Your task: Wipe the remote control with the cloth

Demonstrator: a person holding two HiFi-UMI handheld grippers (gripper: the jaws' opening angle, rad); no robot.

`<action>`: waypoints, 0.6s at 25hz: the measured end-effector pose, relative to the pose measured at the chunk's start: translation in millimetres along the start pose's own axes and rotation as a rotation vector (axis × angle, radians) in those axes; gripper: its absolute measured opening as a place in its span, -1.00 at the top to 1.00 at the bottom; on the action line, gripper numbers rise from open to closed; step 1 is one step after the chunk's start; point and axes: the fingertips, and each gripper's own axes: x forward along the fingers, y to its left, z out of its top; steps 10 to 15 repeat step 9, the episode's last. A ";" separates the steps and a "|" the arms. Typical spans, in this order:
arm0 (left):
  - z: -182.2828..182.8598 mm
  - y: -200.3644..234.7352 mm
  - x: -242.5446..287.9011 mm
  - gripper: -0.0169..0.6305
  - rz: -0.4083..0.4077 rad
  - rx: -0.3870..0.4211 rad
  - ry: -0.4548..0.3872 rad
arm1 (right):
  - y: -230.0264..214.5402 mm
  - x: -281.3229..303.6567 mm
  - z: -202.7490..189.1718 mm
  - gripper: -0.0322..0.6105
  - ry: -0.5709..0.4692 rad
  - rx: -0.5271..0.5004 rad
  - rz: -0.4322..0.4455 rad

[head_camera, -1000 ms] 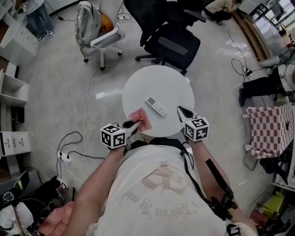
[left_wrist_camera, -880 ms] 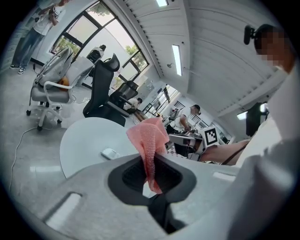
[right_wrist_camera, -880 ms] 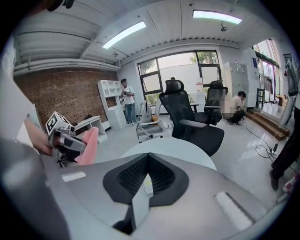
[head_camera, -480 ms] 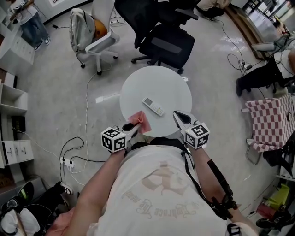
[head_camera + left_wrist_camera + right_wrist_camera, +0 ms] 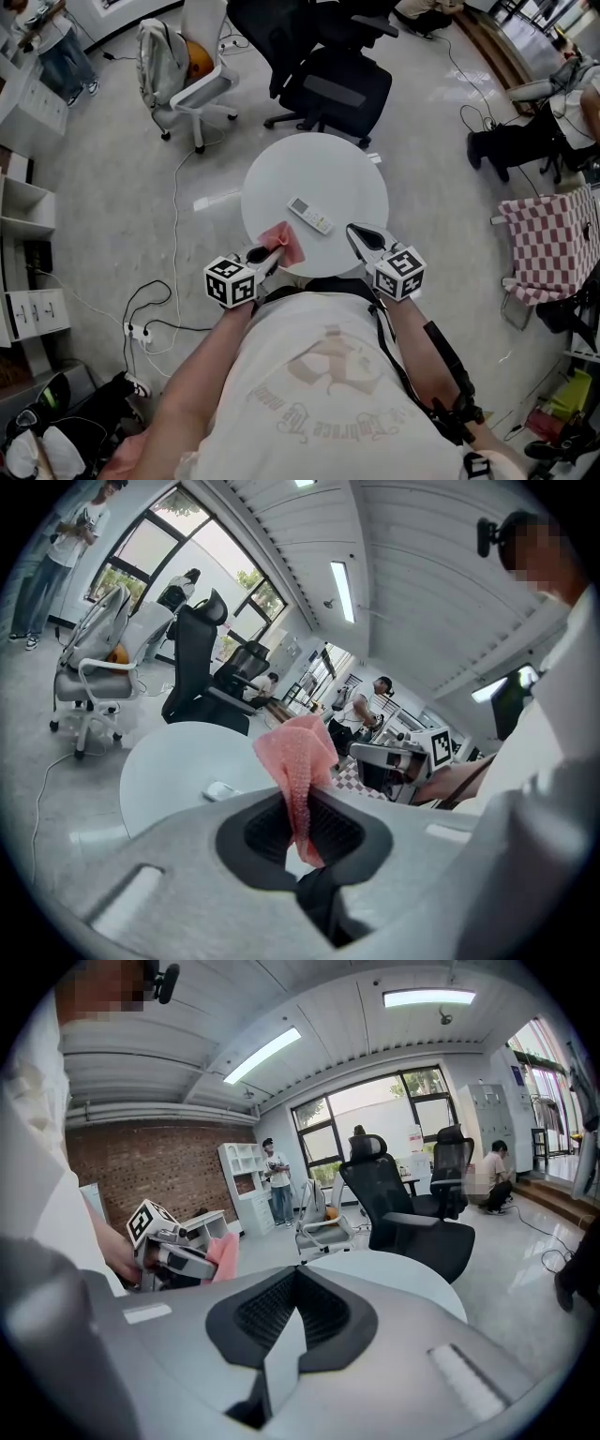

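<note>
Two grippers, one cloth, one remote control and one round white surface [image 5: 328, 169] are in play. The single remote control [image 5: 310, 215] lies flat on the near half of the surface. In the head view its long axis runs on a diagonal from upper left to lower right, the lower-right end toward the right gripper. The left gripper [image 5: 302, 817] has its jaws closed on the pink cloth [image 5: 298, 761], pinching it low down, and the loose part stands up above the jaws. In the head view the cloth sits over the near-left part of the surface, just beside the remote control; whether it touches the surface cannot be told. The right gripper [image 5: 295, 1312] has its jaws pressed together with nothing between them, and it hangs over the near-right rim of the surface, apart from the remote control. One white office chair [image 5: 187, 80] stands on the floor beyond the surface.
</note>
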 end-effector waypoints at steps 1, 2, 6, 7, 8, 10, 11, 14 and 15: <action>1.4 0.1 0.3 0.89 0.001 0.006 -0.001 | -0.3 -0.1 0.0 0.88 0.000 0.001 0.001; 3.0 0.0 0.6 0.90 0.002 0.011 -0.002 | -0.8 -0.4 -0.1 0.88 0.000 0.002 0.002; 9.6 -0.3 2.9 0.90 0.002 0.030 -0.003 | -3.8 -1.3 1.7 0.88 0.000 0.006 0.002; 11.2 0.0 3.7 0.90 0.002 0.034 -0.003 | -4.8 -1.1 2.5 0.88 0.000 0.006 0.001; 12.8 0.4 4.5 0.90 0.003 0.039 -0.003 | -5.7 -0.8 3.3 0.88 0.000 0.007 0.001; 14.3 0.9 5.2 0.90 0.003 0.043 -0.003 | -6.6 -0.5 4.1 0.88 -0.001 0.007 0.001; 14.3 0.9 5.2 0.90 0.003 0.043 -0.003 | -6.6 -0.5 4.1 0.88 -0.001 0.007 0.001; 14.3 0.9 5.2 0.90 0.003 0.043 -0.003 | -6.6 -0.5 4.1 0.88 -0.001 0.007 0.001; 14.3 0.9 5.2 0.90 0.003 0.043 -0.003 | -6.6 -0.5 4.1 0.88 -0.001 0.007 0.001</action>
